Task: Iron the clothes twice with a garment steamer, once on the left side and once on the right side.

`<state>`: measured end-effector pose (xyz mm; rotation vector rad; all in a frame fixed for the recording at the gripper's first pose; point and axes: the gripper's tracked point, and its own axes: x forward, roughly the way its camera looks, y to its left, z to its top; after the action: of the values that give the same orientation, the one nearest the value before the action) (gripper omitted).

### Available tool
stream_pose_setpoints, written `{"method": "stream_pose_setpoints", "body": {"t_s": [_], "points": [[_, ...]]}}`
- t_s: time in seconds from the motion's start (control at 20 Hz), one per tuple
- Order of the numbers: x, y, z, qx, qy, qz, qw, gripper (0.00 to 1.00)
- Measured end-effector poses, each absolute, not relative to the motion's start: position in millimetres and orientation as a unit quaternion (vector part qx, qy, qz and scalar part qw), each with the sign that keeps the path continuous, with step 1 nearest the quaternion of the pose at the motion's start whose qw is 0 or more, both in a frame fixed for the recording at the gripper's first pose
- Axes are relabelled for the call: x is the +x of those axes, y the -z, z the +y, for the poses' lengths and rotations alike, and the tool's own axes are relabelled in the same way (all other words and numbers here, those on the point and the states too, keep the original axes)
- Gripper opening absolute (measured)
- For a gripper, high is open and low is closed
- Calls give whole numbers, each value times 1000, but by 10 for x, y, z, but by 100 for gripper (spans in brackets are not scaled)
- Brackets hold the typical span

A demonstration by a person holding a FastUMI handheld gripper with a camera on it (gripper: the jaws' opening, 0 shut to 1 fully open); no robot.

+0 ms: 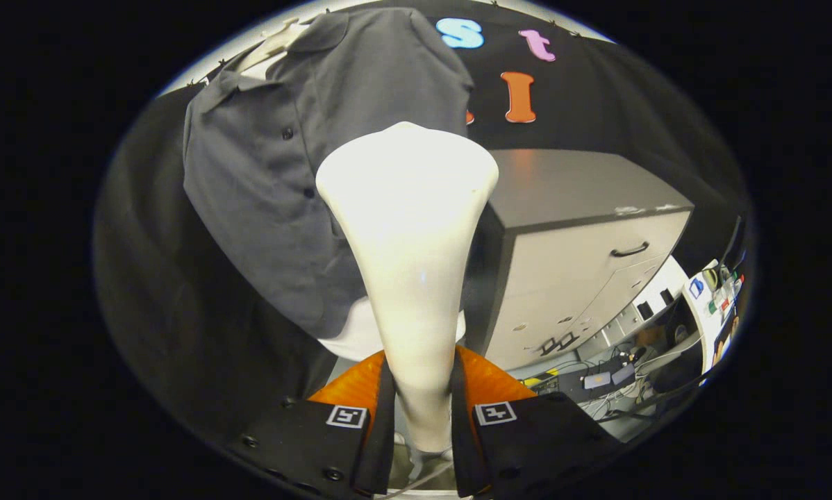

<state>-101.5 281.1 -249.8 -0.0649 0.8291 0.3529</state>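
I have the steamer [416,278] clamped in my gripper [421,410], both fingers pressing on its narrow handle from either side, and its long axis runs straight ahead of the fingers, widening into the broad head at the far end. The shirt [270,180] hangs on a pale hanger [277,42] against the black booth wall, beyond the fingers and off to my left of the steamer's line; the head overlaps the shirt's right part near the button placket, but I cannot tell whether the face is touching the cloth or standing just off it. The shirt's long axis runs from collar down to hem, tilted in this view, so the steamer's head sits about mid-height on it, with something white [353,337] showing below the hem. I judge the coming stroke turns on this offset: the bulk of the shirt lies left of the head, so a pass on the left side calls for swinging the head that way, while the right side is already close under it. To my right stands a cabinet [583,264] with a dark top and a drawer handle, close beside the steamer, and cables and clutter lie past its lower corner. I can read no brand or label on the steamer, shirt or cabinet; the squares on my fingers are coded markers, not writing.
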Motion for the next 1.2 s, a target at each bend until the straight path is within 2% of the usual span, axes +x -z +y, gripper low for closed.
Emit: {"method": "stream_pose_setpoints", "body": {"t_s": [0.35, 0.55, 0.75, 1.2], "points": [[-854, 1218, 2320, -5, -152, 292, 944, 42], [-792, 721, 2208, 4, -149, 246, 958, 42], [-890, 478, 2187, 6, -155, 220, 963, 42], [-964, 470, 2109, 15, -157, 217, 963, 42]]}}
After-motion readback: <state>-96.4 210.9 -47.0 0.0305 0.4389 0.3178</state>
